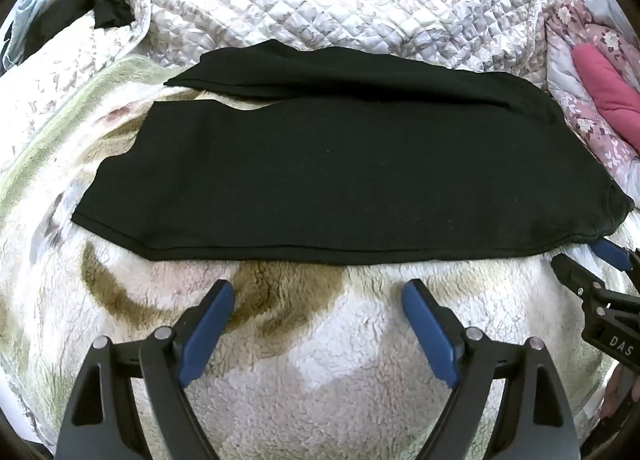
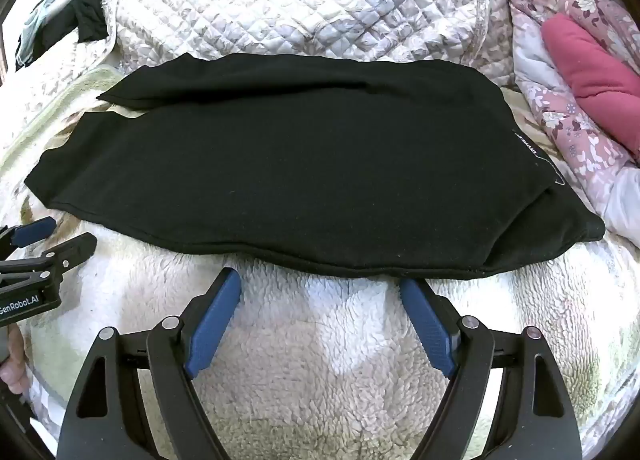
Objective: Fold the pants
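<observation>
- You are seeing "DAS" on the right gripper (image 1: 612,256) body.
- You are seeing "GenRobot.AI" on the left gripper (image 2: 52,236) body.
- The pants (image 2: 304,164) label is staying unreadable.

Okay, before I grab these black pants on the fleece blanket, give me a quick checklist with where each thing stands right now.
1. Left hand-held gripper open and empty: ok.
2. Right hand-held gripper open and empty: ok.
3. Black knit pants lying flat on the white fleece blanket, legs laid lengthwise together: ok, though the far leg sits slightly offset at the left end.
4. Near edge of the pants within reach of both grippers, just ahead of their fingertips: ok.
5. Nothing lying on top of the pants: ok.
6. Fabric layers under the near edge lined up: cannot tell.
</observation>
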Demonstrator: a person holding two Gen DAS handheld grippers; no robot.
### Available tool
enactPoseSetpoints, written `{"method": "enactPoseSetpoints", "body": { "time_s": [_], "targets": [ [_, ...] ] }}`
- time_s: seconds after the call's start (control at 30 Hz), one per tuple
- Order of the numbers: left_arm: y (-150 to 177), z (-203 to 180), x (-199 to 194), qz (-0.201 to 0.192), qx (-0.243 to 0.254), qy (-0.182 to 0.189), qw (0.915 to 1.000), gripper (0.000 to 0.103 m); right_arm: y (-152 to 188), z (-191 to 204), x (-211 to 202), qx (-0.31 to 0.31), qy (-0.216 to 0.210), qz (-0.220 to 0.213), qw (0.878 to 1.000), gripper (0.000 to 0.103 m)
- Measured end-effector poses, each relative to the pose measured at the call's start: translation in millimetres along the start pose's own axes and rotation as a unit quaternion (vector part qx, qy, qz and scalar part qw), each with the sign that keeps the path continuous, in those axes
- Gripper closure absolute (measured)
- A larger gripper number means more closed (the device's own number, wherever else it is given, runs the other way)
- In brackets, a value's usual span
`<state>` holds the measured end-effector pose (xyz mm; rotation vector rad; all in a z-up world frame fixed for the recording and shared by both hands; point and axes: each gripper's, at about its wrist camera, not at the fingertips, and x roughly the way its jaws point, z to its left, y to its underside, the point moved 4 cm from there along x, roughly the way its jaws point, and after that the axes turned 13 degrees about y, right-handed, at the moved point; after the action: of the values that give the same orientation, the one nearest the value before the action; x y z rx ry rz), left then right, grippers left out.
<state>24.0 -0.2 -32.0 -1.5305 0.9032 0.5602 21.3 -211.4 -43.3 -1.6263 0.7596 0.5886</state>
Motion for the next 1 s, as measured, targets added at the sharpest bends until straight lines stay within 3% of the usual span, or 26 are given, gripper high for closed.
{"method": "enactPoseSetpoints", "body": {
  "time_s": [1.0],
  "targets": [
    [0.4, -2.7, -1.6, 0.002, 0.006, 0.004, 1.0, 0.014, 0.0, 0.0, 1.2, -0.003, 0.002, 0.003, 1.0, 0.021]
  ]
}}
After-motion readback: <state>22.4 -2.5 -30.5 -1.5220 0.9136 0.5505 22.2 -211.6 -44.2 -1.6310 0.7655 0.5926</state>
